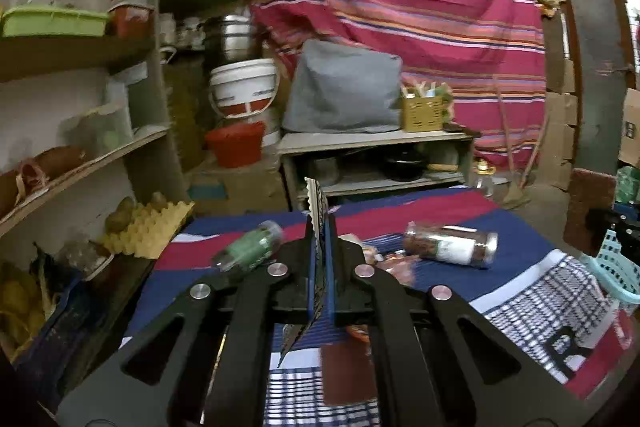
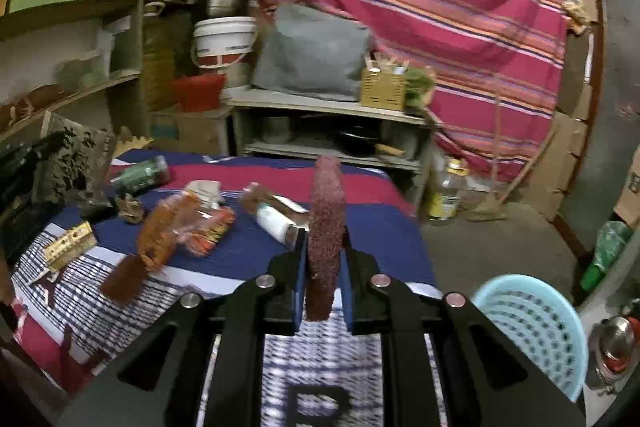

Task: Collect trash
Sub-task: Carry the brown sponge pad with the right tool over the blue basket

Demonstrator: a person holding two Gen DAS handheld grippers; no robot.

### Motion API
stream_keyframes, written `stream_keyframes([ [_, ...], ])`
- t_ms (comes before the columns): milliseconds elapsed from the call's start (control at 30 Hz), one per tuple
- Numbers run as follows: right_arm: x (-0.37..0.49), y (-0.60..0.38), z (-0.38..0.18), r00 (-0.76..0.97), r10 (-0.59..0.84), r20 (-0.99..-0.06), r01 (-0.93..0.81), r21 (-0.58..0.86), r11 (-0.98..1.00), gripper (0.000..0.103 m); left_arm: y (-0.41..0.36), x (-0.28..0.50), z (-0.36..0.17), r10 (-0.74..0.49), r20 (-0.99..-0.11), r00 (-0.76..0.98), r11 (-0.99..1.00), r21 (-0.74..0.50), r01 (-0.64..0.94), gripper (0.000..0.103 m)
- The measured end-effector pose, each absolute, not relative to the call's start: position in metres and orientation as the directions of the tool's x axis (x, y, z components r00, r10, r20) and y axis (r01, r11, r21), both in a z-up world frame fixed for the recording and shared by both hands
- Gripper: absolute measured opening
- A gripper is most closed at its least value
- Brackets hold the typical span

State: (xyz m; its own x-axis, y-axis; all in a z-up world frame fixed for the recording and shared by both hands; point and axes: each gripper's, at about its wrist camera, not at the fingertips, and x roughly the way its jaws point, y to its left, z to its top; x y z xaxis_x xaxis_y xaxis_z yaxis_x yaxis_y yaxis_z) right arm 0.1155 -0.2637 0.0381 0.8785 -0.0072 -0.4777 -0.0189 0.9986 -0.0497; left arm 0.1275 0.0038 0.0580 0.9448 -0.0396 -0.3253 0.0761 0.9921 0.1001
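My left gripper is shut on a flat dark wrapper with a zigzag edge, held above the cloth-covered table. It shows in the right wrist view as a dark patterned packet at the far left. My right gripper is shut on a reddish-brown scrubbing pad, held on edge above the table. A light blue basket stands low at the right of the table; it also shows in the left wrist view.
On the table lie a green bottle, a clear jar on its side, orange snack wrappers, a brown packet, a gold box and crumpled paper. Shelves stand left, a low cabinet behind.
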Motion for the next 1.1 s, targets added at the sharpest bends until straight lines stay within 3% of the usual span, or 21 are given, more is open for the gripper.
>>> stream_keyframes([
  [700, 0.01, -0.456, 0.019, 0.835, -0.256, -0.487, 0.292, -0.002, 0.956, 0.015, -0.198, 0.11, 0.069, -0.403, -0.367, 0.839, 0.883, 0.087, 0.462, 0.002],
  [1100, 0.007, -0.52, -0.014, 0.809, -0.24, -0.536, 0.348, 0.109, 0.931, 0.015, -0.314, 0.105, 0.022, -0.559, -0.437, 0.704, 0.765, 0.055, 0.642, 0.002],
])
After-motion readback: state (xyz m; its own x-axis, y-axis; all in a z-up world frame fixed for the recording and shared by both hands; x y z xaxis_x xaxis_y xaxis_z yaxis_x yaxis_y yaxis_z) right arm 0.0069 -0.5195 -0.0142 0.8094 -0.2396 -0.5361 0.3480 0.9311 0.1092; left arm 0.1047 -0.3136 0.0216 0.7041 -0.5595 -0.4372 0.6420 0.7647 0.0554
